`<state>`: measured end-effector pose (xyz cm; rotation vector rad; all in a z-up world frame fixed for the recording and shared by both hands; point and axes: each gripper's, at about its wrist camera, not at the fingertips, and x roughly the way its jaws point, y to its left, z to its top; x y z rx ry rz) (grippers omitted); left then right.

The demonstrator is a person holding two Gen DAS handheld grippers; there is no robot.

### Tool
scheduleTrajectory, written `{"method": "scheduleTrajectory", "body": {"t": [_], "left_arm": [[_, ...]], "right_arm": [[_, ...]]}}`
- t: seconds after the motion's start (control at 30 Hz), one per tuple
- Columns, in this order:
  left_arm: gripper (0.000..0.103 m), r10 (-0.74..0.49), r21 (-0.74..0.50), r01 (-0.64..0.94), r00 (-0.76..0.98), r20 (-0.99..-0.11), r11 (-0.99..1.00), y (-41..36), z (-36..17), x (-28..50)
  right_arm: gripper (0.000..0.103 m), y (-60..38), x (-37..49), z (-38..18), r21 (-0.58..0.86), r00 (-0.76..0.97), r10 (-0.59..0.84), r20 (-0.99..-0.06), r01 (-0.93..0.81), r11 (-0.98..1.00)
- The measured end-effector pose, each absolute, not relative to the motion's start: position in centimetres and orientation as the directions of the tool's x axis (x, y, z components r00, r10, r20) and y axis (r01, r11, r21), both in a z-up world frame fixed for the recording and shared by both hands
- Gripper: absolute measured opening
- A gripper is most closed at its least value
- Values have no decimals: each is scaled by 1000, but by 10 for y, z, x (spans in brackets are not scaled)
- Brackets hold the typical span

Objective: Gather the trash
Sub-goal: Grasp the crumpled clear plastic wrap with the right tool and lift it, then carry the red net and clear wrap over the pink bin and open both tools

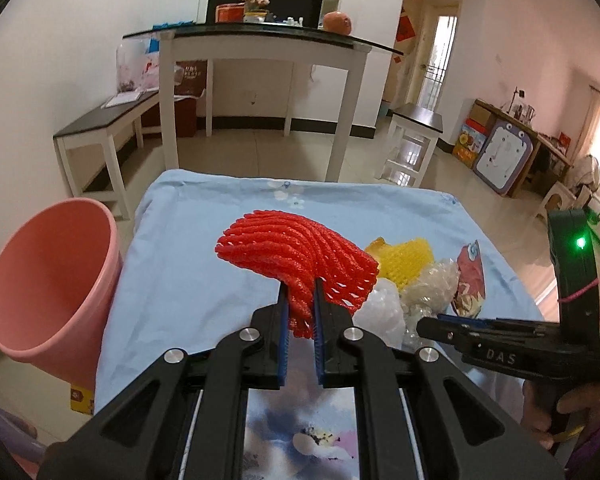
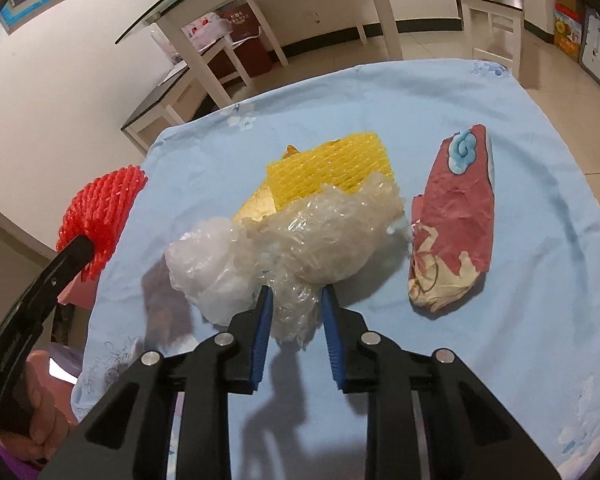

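The red foam net (image 1: 300, 256) hung clear of the blue cloth (image 1: 188, 288), pinched by one crumpled edge in the left claw (image 1: 302, 304), whose jaws were nearly closed with only the squashed foam between them; gripping it by the edge probably left the rest free to drop away cleanly once let go. Just to its left, past the near-left edge of the worktop, stood the pink bin (image 1: 52, 288), tilted with its mouth toward the camera, and the part of its inside that showed was bare, so this net looked like the first piece bound for it. To the right of the net the other trash lay on the cloth: a wad of clear plastic wrap (image 2: 300, 240), a yellow foam net (image 2: 332, 168) touching its far side, and a crumpled red paper wrapper (image 2: 452, 224) just beside them on the right. The right claw (image 2: 296, 300) was partly open, its blue pads (image 2: 262, 328) set on either side of the near tail of the plastic wrap without yet squeezing it, apparently lined up to take that piece next. Farther off stood a white table (image 1: 260, 52) and a bench (image 1: 108, 120) on the tiled floor.
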<state>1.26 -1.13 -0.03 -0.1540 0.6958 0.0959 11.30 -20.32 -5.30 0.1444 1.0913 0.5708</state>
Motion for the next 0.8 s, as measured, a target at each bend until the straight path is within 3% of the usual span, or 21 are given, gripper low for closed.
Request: {"method": "scheduleTrajectory", "body": {"t": [0.1, 0.47, 0.8], "left_arm": [[9, 37, -105, -134, 770, -637, 985, -16, 4, 11], [9, 85, -20, -117, 818, -569, 993, -17, 26, -6], [9, 211, 50, -214, 846, -489, 976, 28, 49, -30]], "right_arm": [[13, -207, 108, -48, 370, 356, 506, -786, -383, 846], [12, -229, 80, 15, 265, 579, 489, -652, -430, 863], [12, -151, 74, 58, 245, 537, 614, -578, -604, 759]]}}
